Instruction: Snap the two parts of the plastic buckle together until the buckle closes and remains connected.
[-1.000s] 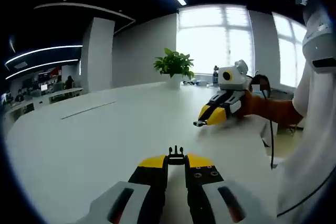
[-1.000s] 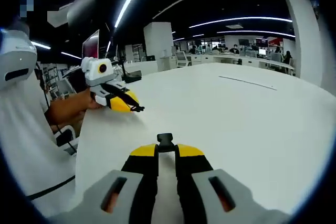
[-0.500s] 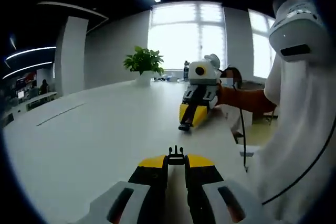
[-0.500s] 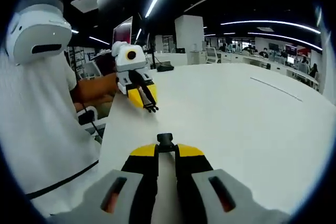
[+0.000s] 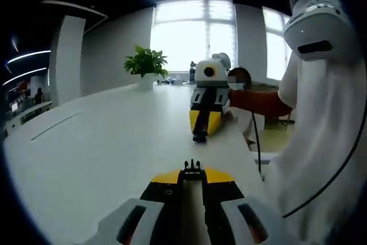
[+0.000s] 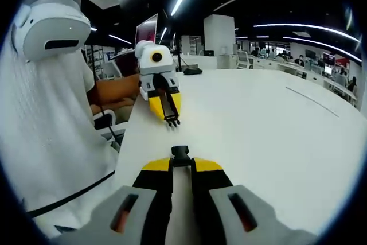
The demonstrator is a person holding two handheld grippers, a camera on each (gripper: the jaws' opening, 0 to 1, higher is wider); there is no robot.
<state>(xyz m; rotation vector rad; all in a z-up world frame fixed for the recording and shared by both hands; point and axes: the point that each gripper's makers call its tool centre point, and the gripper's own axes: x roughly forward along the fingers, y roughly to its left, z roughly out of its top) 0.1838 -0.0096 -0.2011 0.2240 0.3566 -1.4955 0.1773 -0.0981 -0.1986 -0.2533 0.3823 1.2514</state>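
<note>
- Step in hand, as I read it: alignment before mating; the halves are apart, nothing snapped yet
- left gripper (image 5: 192, 171): jaws pressed together on the pronged buckle half (image 5: 192, 166); that half sticks out past the yellow tips, prongs pointing forward along the jaw axis, away from the camera
- right gripper (image 6: 181, 159): jaws pressed together on the socket buckle half (image 6: 180, 153); a short dark block at the tips, long axis along the jaws, free end pointing forward
- Both halves are held above the white table (image 5: 103, 142), neither resting on it as far as I can tell
- In the left gripper view the right gripper (image 5: 200, 127) faces nearly head-on, its dark part at the tip aimed this way; in the right gripper view the left gripper (image 6: 170, 120) does the same, prongs visible at its tip
- So the two long axes look close to collinear, tips facing each other with a clear gap between them
- Next move calls for: closing the gap straight along that shared axis, matching roll so the prongs meet the socket mouth flat, then a firm push until it latches
- Risk: small tilt or roll mismatch jams the prongs on the socket edge; part could slip in the pinch under push load
</note>
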